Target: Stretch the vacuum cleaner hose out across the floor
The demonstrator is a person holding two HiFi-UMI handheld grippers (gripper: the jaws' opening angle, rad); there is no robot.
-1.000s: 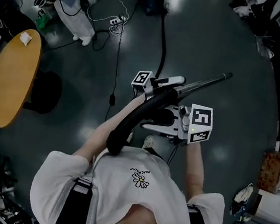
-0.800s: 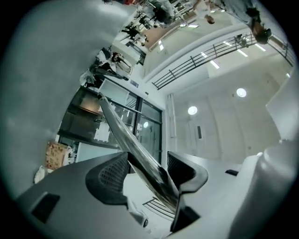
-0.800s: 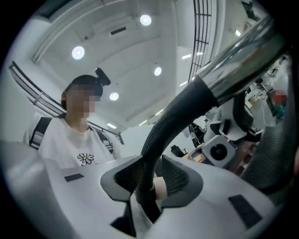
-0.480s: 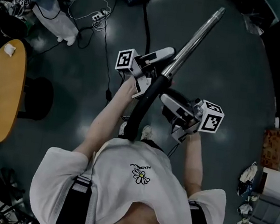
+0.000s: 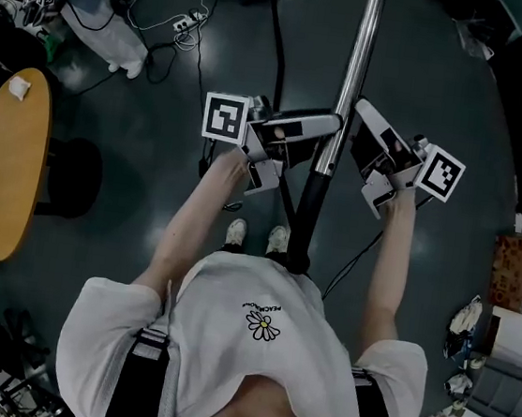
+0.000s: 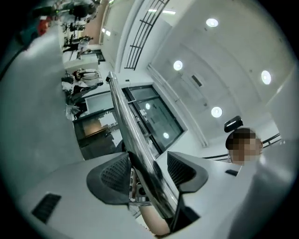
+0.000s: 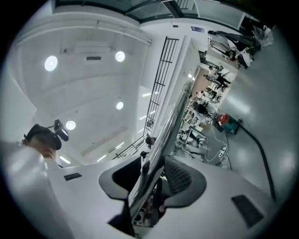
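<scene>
**One firm grip on a long wand, and a hose that may snag**

The left tongs (image 6: 148, 169) pinch the metal wand (image 5: 354, 63), which runs between their pads. The right tongs (image 7: 152, 175) have just been opening and stand spread about the same wand, with a gap showing at one pad, so I judge they carry none of its weight. The hose (image 5: 277, 59) lies on the floor in the upper middle of the head view, running from the vacuum cleaner (image 7: 224, 120) down toward the left tongs.

What could go wrong:
- The wand may roll or slide in its single grip, since it is a smooth tube reaching well beyond the pads.
- A pull might drag the vacuum cleaner along rather than draw the hose straight.
- The hose lies near the floor cables (image 5: 200, 73) and the power strip (image 5: 185, 22) at upper left and could catch on them.

What is hidden or unclear:
- The wand's far end is cut off at the top edge of the head view; the vacuum cleaner shows there only as a red sliver.
- The hose passes behind the left tongs and the arm, so how it joins the black handle (image 5: 305, 218) cannot be told.
- Whether the right tongs' nearer pad touches the tube is unclear.
</scene>
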